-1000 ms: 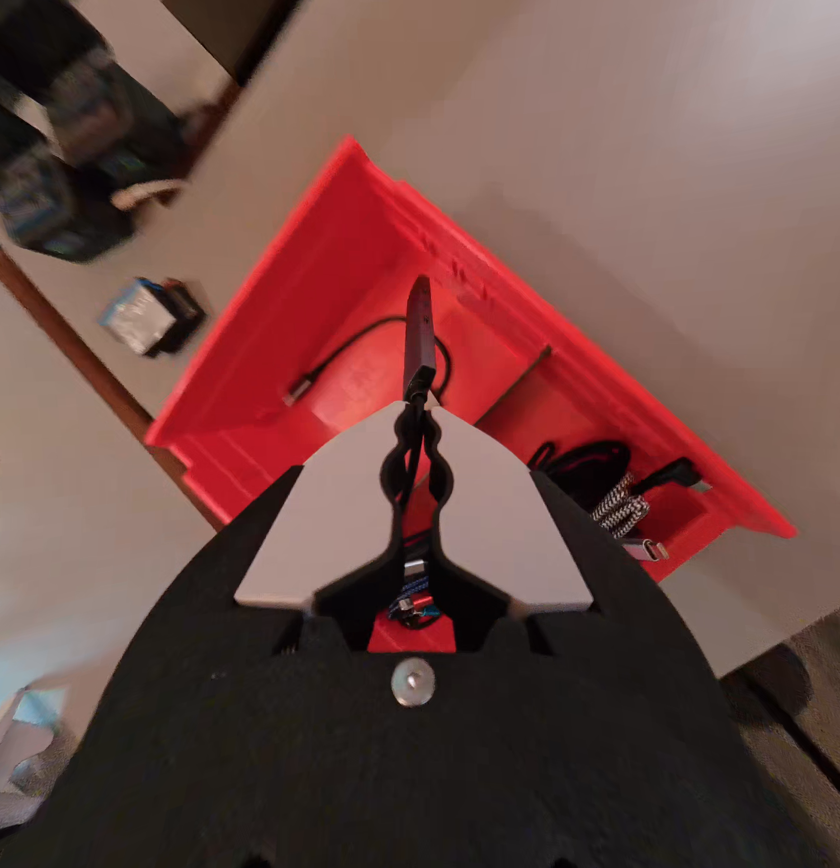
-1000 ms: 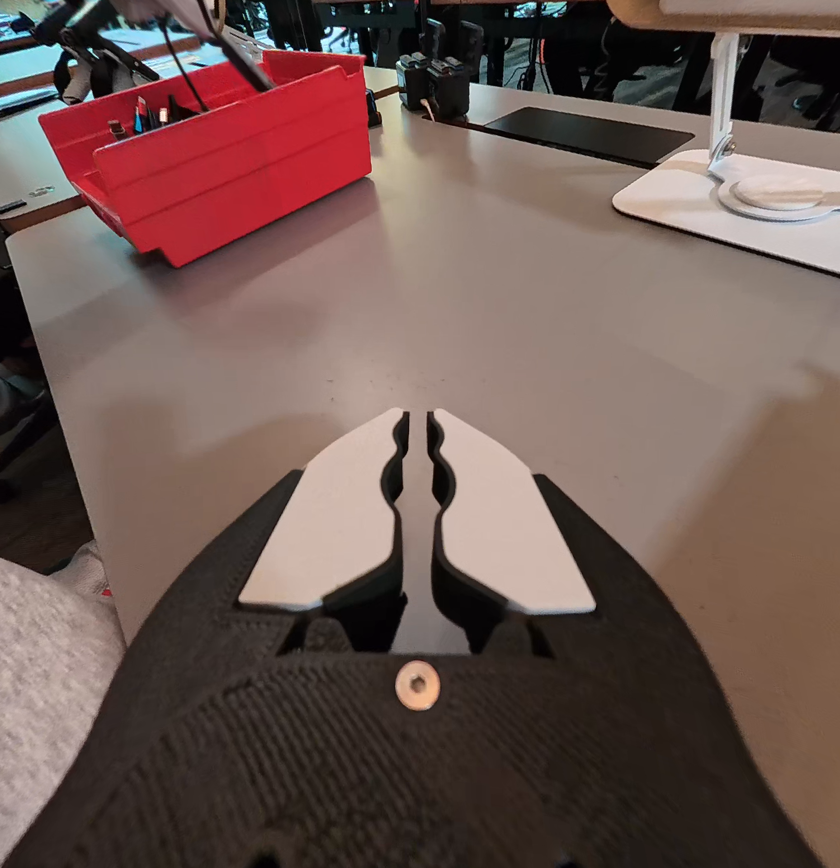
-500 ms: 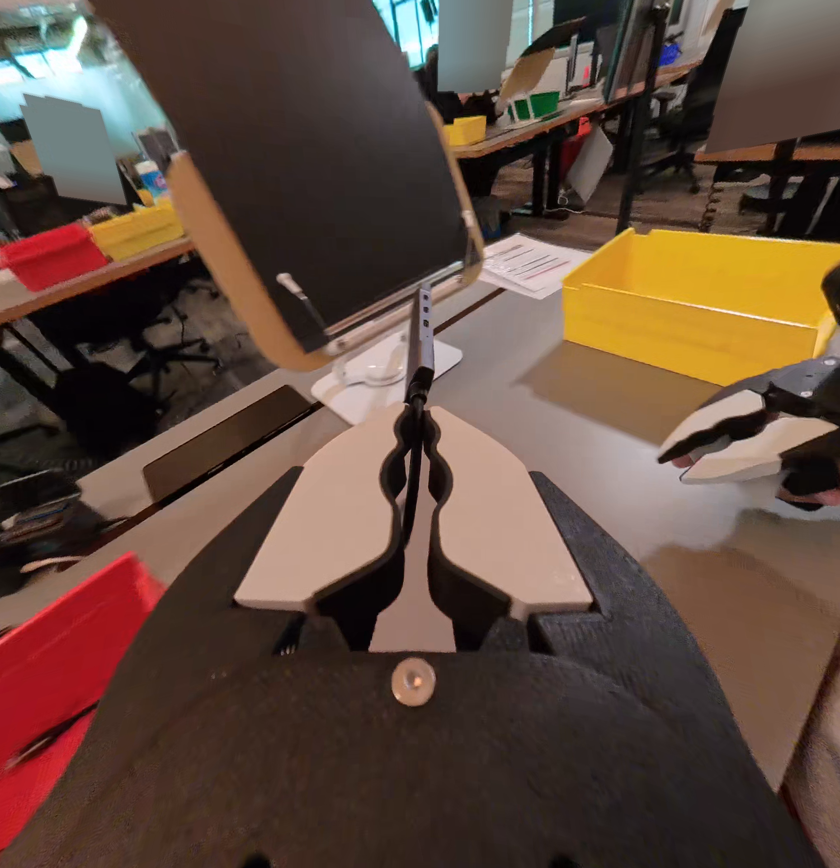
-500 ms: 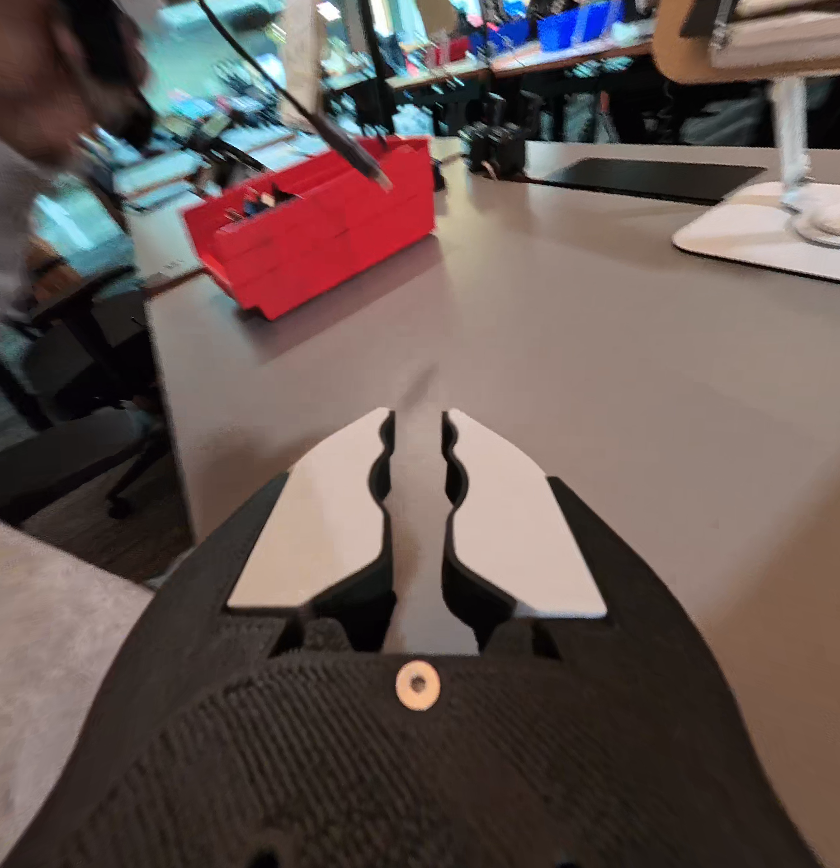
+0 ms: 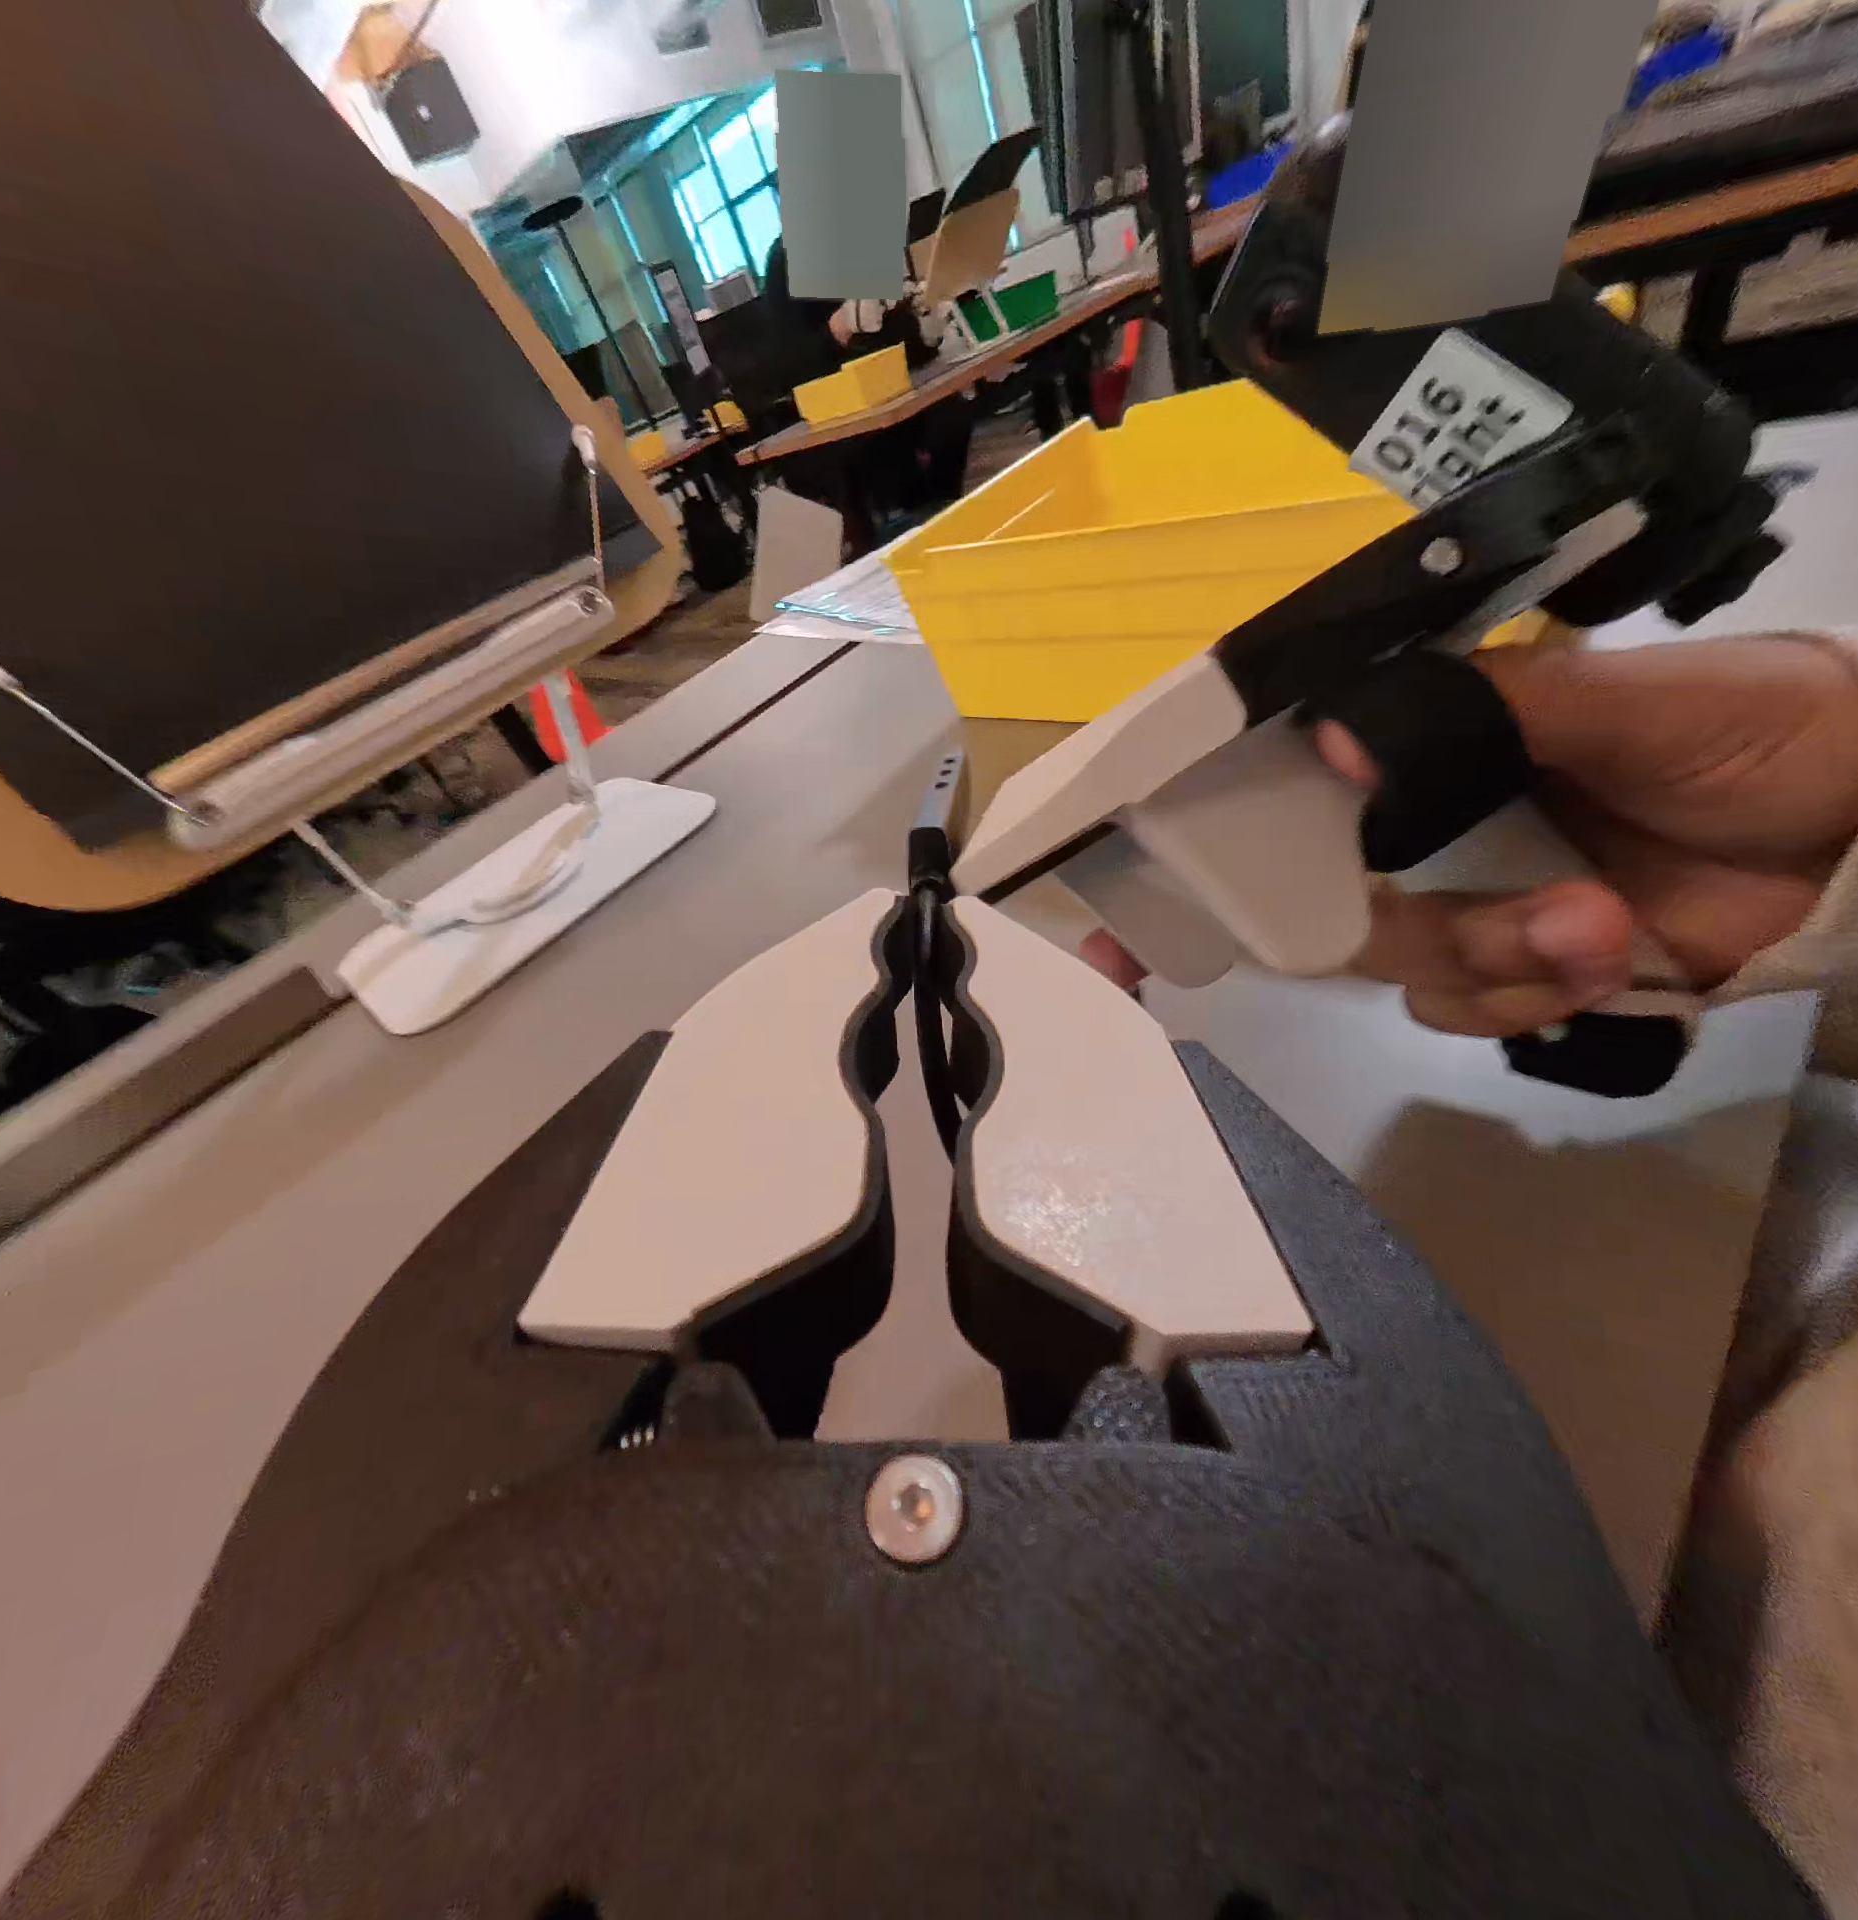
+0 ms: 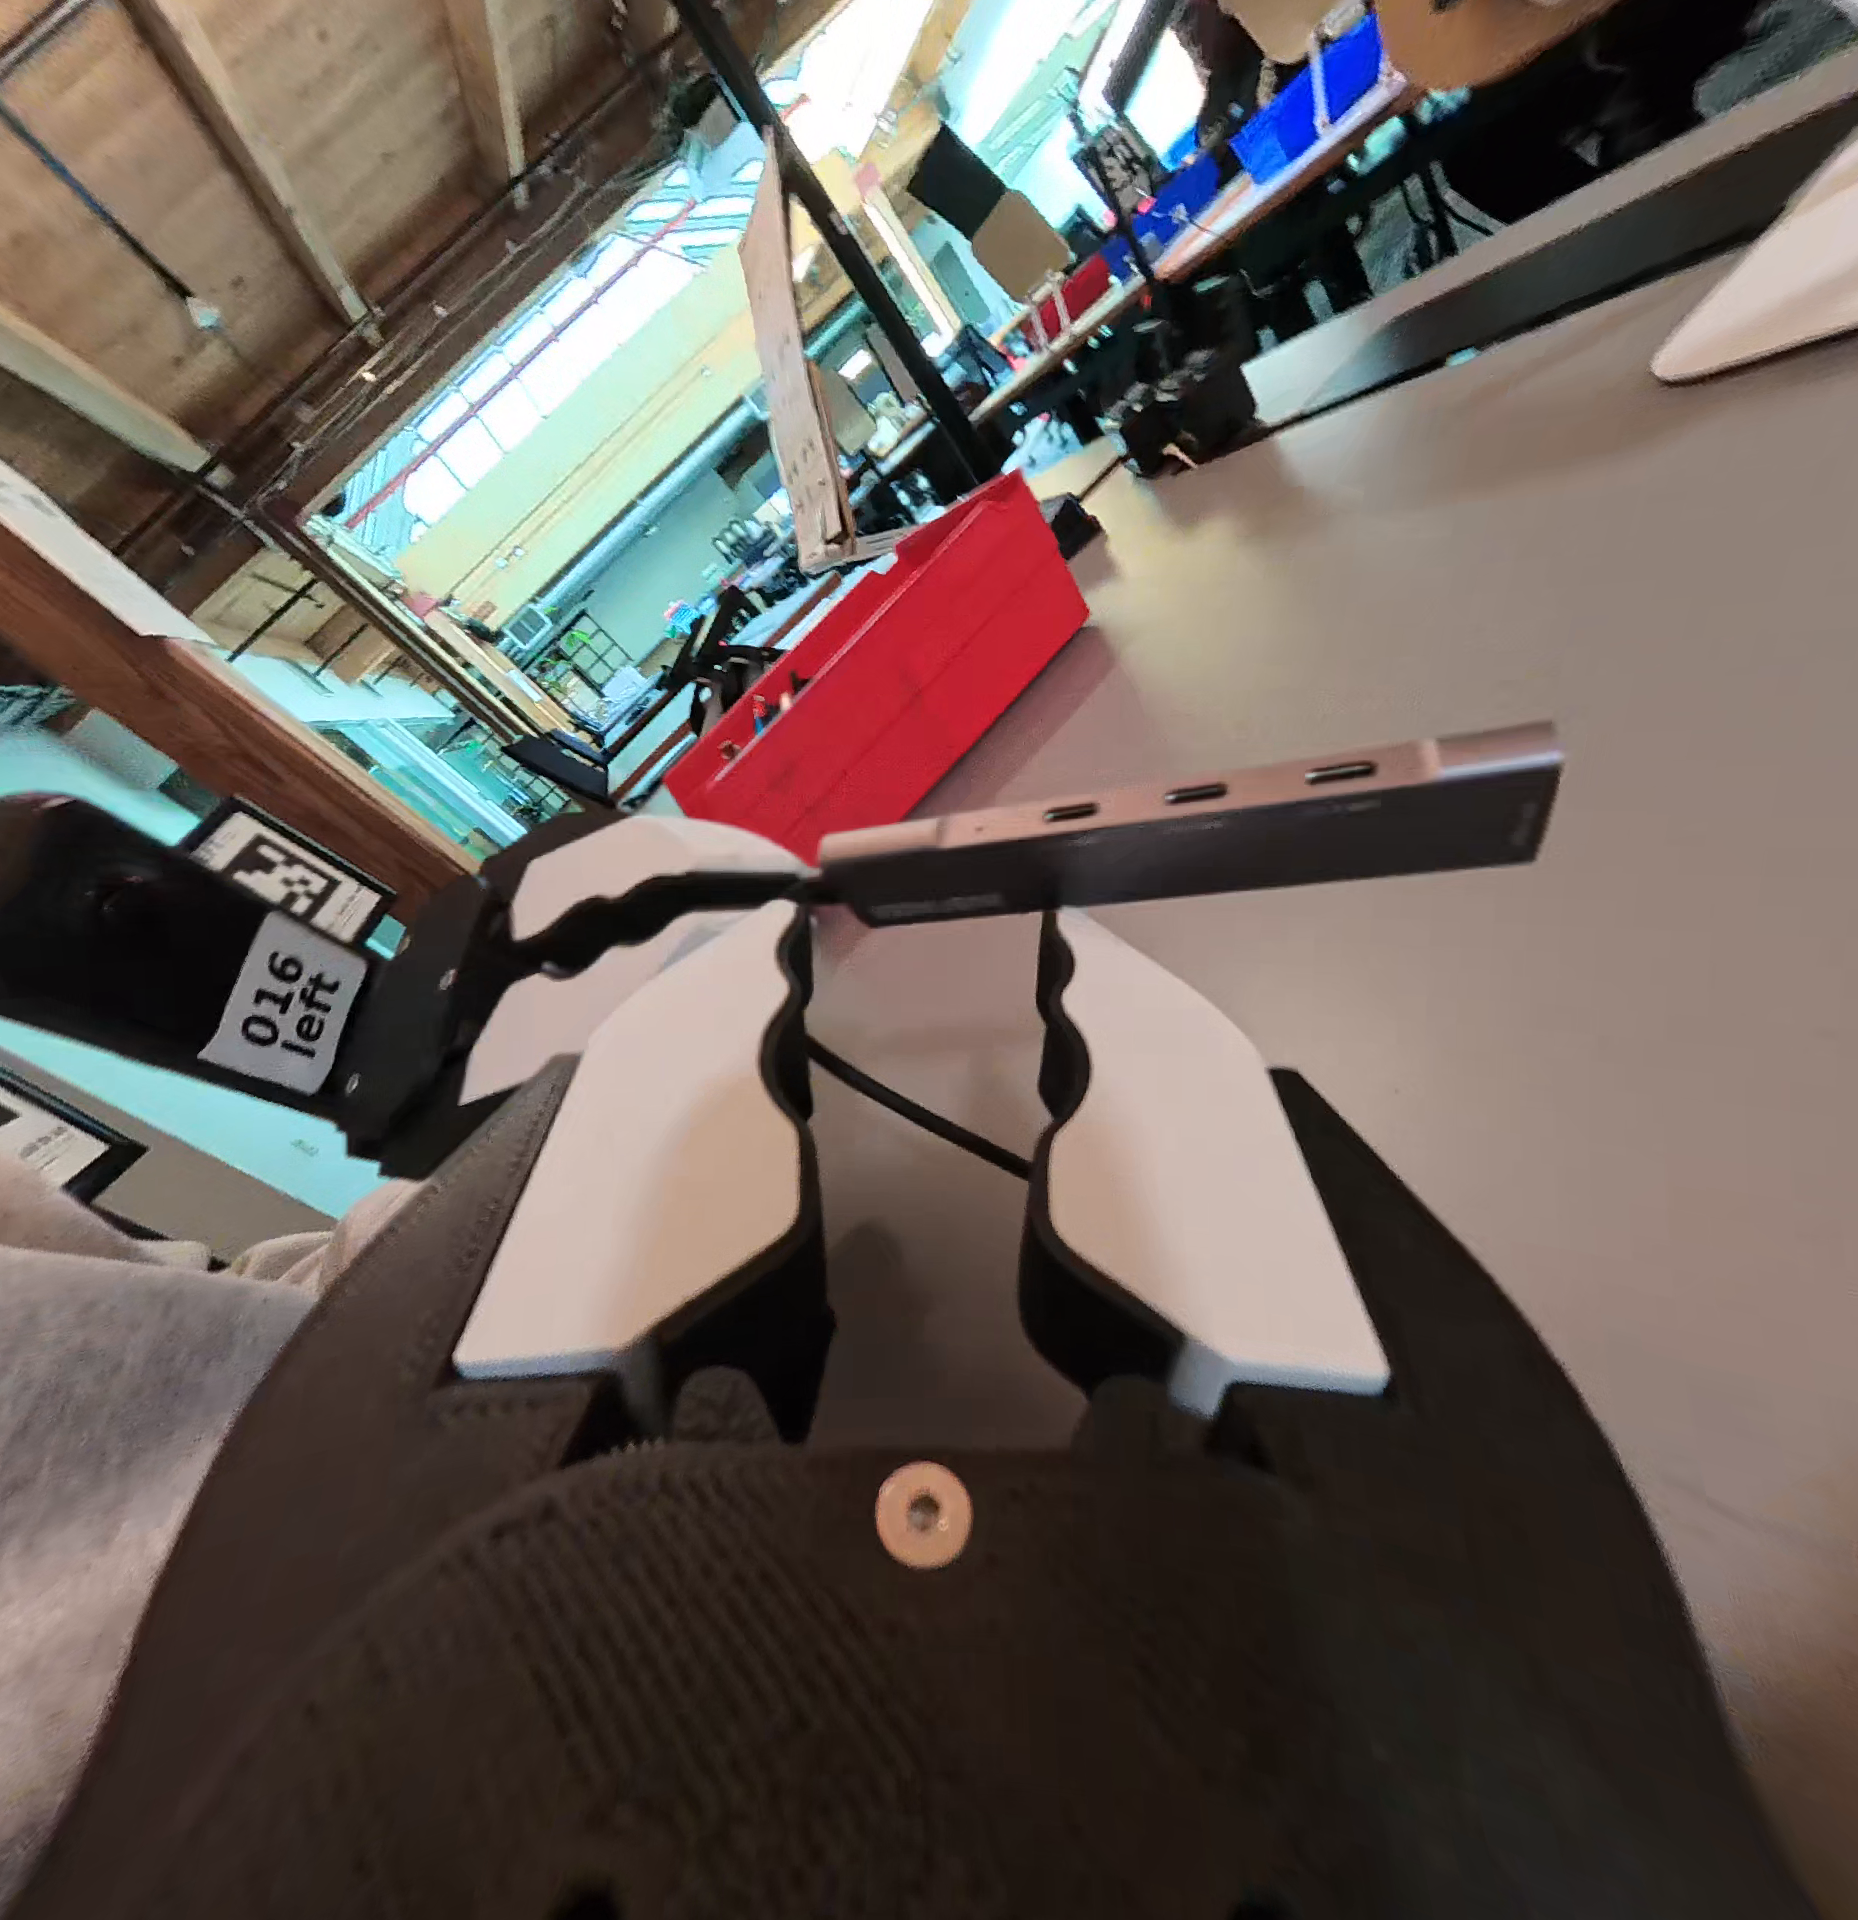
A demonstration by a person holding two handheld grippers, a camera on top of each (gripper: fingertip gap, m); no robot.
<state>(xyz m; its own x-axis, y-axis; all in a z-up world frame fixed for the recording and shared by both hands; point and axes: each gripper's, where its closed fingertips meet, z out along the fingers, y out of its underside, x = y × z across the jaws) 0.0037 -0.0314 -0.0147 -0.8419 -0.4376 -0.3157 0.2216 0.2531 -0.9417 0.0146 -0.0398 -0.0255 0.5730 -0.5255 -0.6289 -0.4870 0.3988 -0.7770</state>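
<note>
Left gripper (image 5: pixel 920 914) fingers pinch cable (image 5: pixel 933 1049) — grey hub (image 6: pixel 1195 831) just beyond tips; right gripper (image 6: pixel 920 935) fingers wide, beneath hub

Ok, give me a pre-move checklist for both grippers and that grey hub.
1. Left gripper shut on the black cable: ok.
2. Grey hub held clear above the table: ok.
3. Right gripper open, hub just beyond its fingertips: ok.
4. Right fingers touching the hub: cannot tell.
5. Cable hanging loose between the right fingers: not ok, may snag.
6. Red bin well away from the hub: ok.
</note>
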